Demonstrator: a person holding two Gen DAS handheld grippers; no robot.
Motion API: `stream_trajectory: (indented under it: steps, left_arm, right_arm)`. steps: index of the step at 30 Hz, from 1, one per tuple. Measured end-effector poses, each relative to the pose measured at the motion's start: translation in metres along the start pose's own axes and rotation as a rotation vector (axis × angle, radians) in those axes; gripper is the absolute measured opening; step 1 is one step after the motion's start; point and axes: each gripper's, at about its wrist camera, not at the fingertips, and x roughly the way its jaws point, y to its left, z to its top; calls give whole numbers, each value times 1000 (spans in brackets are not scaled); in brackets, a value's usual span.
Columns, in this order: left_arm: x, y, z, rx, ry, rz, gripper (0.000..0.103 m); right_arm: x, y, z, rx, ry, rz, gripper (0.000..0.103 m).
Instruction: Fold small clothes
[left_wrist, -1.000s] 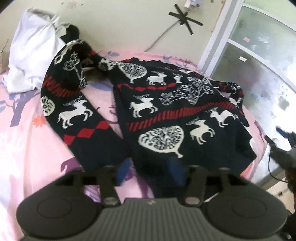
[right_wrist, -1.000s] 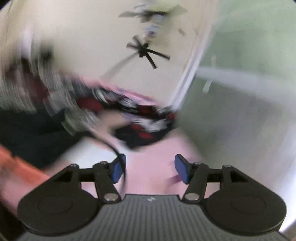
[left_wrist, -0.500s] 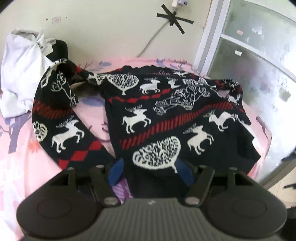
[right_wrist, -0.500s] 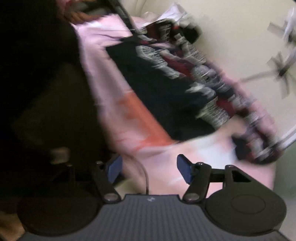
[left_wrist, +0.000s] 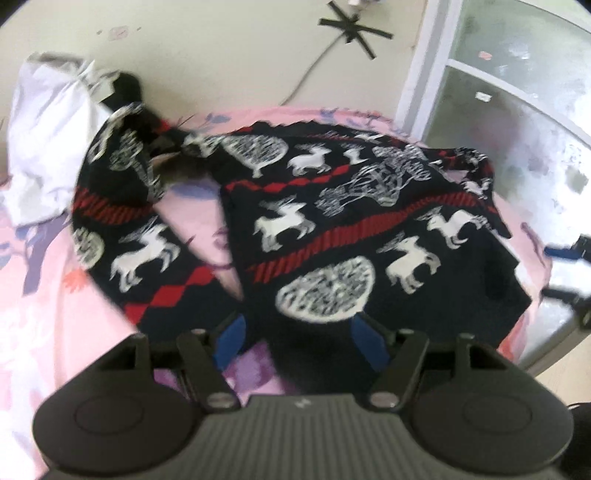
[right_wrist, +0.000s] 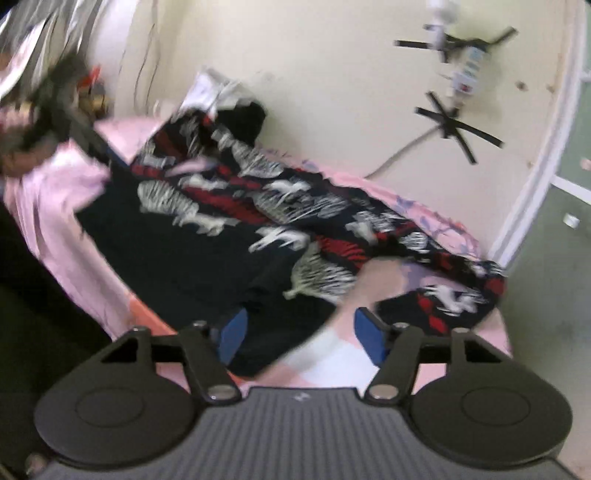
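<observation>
A black sweater (left_wrist: 332, 229) with white reindeer, trees and red stripes lies spread on a pink bedsheet (left_wrist: 48, 302). One sleeve (left_wrist: 125, 236) stretches out to the left. My left gripper (left_wrist: 297, 334) is open and empty, just over the sweater's near hem. In the right wrist view the sweater (right_wrist: 236, 236) lies rumpled across the bed, its other sleeve (right_wrist: 454, 295) at the right. My right gripper (right_wrist: 297, 334) is open and empty at the sweater's lower right corner.
A white garment (left_wrist: 40, 140) and a black item (left_wrist: 123, 86) are piled against the wall at the bed's far left. A cable (left_wrist: 314, 70) taped with black crosses runs down the wall. A frosted glass door (left_wrist: 517, 110) stands to the right.
My right gripper has swung round fast from the room's left side to face the bed and sweater. My left gripper has shifted slightly over the hem. Both stay open.
</observation>
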Motion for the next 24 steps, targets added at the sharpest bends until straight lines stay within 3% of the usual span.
stream_trajectory:
  steps: [1, 4, 6, 7, 8, 9, 10, 12, 15, 18, 21, 24]
  left_arm:
    - [0, 2, -3, -8, 9, 1, 65]
    - [2, -1, -10, 0, 28, -22, 65]
    - [5, -7, -14, 15, 34, -54, 61]
    - [8, -11, -16, 21, 42, -61, 53]
    - [13, -13, -17, 29, 54, -59, 34]
    - [16, -16, -19, 44, 47, -43, 28]
    - [17, -18, -19, 66, 43, -34, 12]
    - [13, -10, -17, 23, 52, -68, 10]
    - [-18, 7, -15, -44, 6, -142, 9]
    - [-50, 22, -25, -99, -40, -185, 9]
    - [-48, 33, -41, -141, -5, -169, 8]
    - [-24, 40, -49, -173, 101, -107, 11]
  right_arm:
    - [11, 11, -3, -6, 1, 17, 45]
    - [36, 26, -13, -1, 2, 4, 43]
    - [41, 22, -20, 38, 19, -7, 30]
    - [46, 19, -22, 42, 36, -21, 19]
    - [45, 18, -24, 41, 29, -32, 0]
    - [41, 18, -25, 44, 40, -45, 0]
    - [38, 20, -24, 43, 47, -76, 0]
    - [23, 11, -23, 71, -2, -102, 0]
    - [-14, -7, -16, 118, -80, -200, 0]
    - [-43, -17, -15, 130, -118, -185, 0]
    - [-44, -13, -33, 69, -32, -94, 0]
    - [-21, -10, -55, 32, 142, 52, 0]
